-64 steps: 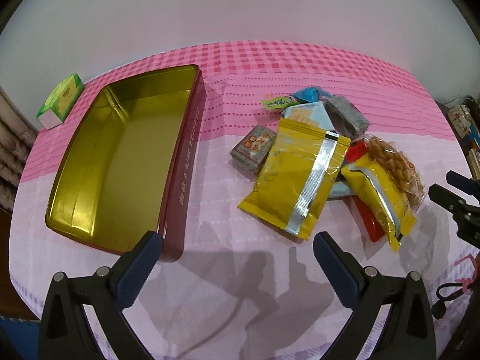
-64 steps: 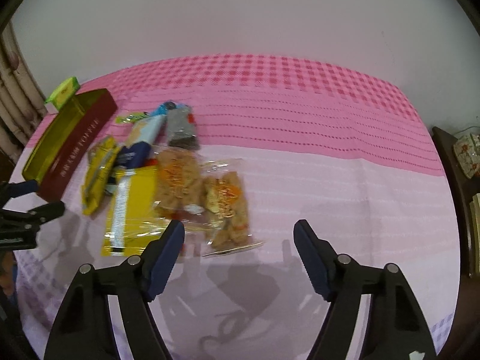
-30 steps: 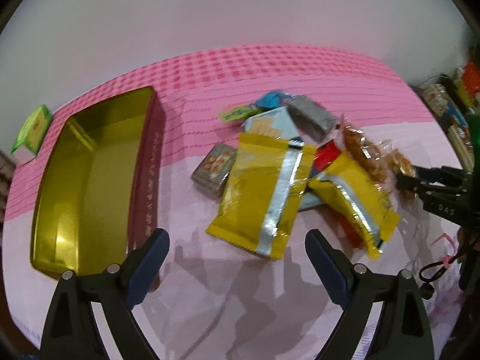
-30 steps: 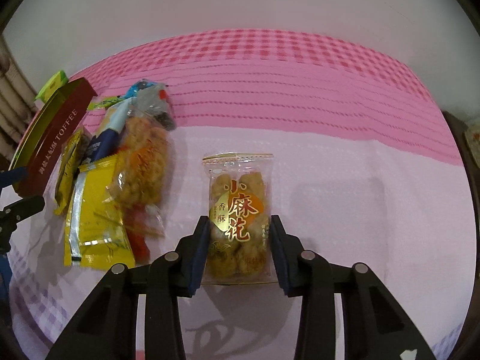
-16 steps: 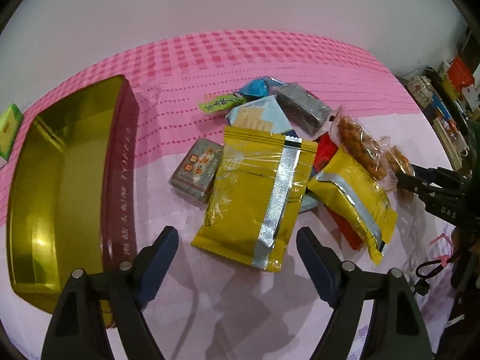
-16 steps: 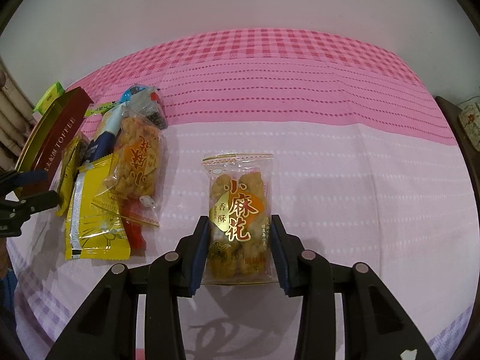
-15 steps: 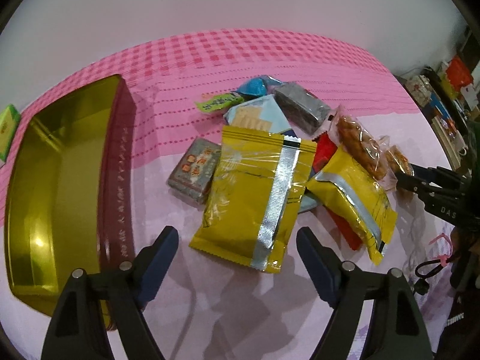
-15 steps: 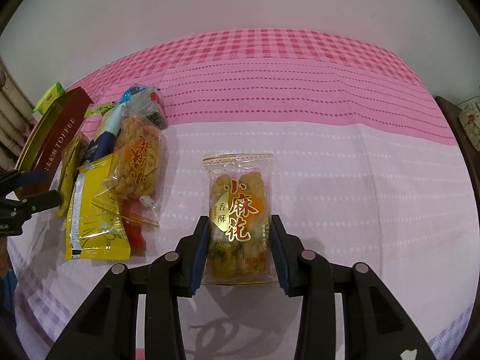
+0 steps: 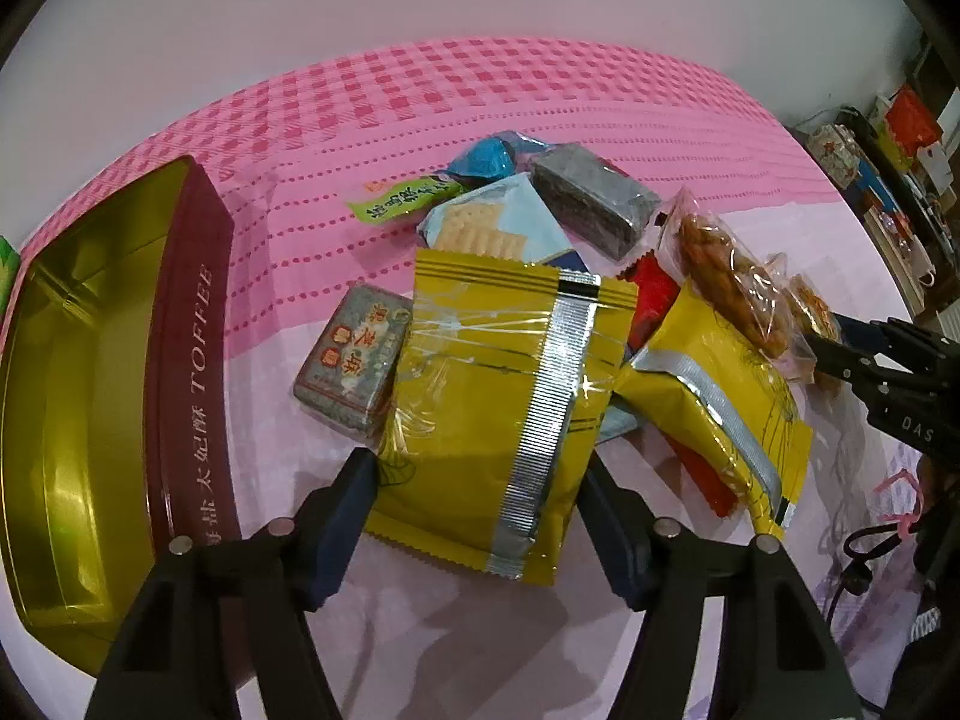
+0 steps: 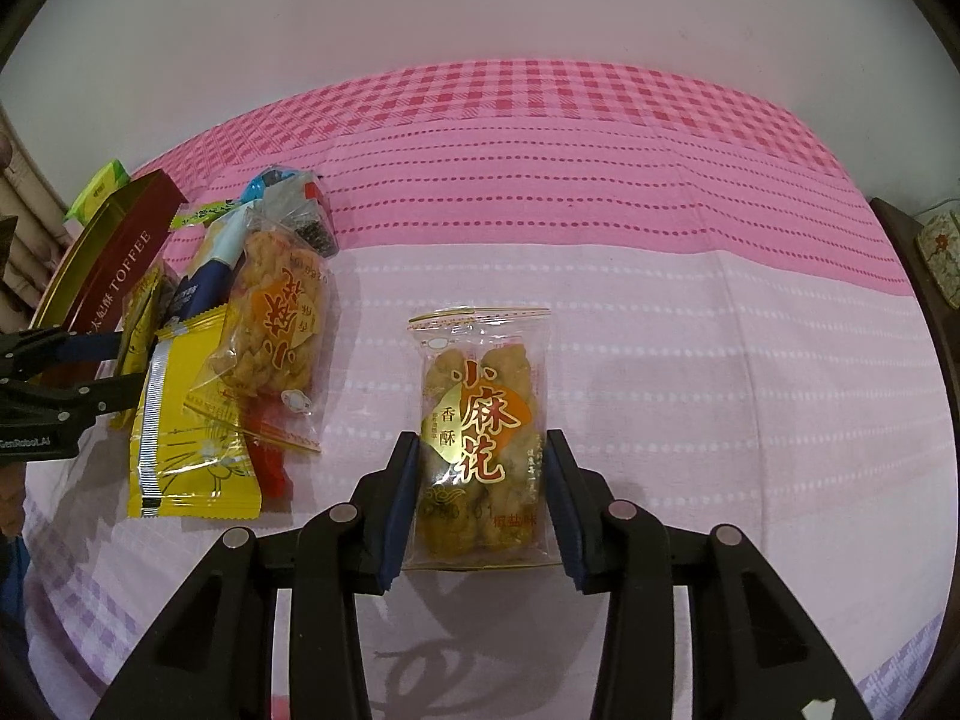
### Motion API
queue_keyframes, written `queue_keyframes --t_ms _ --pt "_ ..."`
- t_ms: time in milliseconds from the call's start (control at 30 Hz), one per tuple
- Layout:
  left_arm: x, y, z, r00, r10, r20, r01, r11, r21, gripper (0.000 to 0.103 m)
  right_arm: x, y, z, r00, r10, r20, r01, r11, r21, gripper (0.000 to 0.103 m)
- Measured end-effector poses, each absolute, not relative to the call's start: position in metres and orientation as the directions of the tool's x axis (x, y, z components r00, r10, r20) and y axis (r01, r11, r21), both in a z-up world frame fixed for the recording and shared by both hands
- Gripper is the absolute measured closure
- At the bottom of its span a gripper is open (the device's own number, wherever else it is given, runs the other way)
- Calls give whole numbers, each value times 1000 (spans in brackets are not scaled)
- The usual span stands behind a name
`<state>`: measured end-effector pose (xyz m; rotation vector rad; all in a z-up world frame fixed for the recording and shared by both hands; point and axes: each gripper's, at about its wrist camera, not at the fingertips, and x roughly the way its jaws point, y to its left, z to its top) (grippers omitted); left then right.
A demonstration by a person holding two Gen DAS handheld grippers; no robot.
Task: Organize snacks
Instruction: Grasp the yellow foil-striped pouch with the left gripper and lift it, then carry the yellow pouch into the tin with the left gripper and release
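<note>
Closing my left claw [image 9: 477, 480] around the big yellow packet [image 9: 492, 396], I am bringing its two pads right up against the packet's sides, though I cannot tell whether they are pressing yet; the packet is lying on top of the snack pile beside the open gold tin [image 9: 90, 372] on the pink-clothed surface [image 9: 540, 96]. My right claw [image 10: 480, 492] is holding the clear bag of fried twists [image 10: 483, 420] narrowly by its sides, apart from the pile.
</note>
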<state>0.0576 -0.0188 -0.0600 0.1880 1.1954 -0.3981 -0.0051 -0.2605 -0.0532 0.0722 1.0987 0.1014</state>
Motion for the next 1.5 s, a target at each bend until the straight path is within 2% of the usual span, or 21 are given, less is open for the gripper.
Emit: queue_keyframes --t_ms 100,433,733,1067,1333,1500 --pt "57 -17 -60 313 -198 -929 390 919 -64 40 -5 -260 -53 451 116 -885 -46 993 107 64" --pt "39 -12 -48 321 -179 -930 374 926 -49 41 -5 -259 -54 449 109 -887 -47 994 98 64" --pt "22 7 -1 401 -197 -895 334 941 -58 41 -4 -252 -54 444 66 -894 -52 997 48 64" --pt "40 81 23 466 -67 -882 160 987 10 41 -3 -248 -54 439 37 -898 -38 999 22 65" --pt "58 157 -3 412 57 -909 -12 998 57 41 -1 -246 -54 430 12 -903 -1 1000 13 65" --pt "61 175 -20 388 66 -919 -20 998 63 41 -1 -245 -54 424 -4 -905 30 999 10 67"
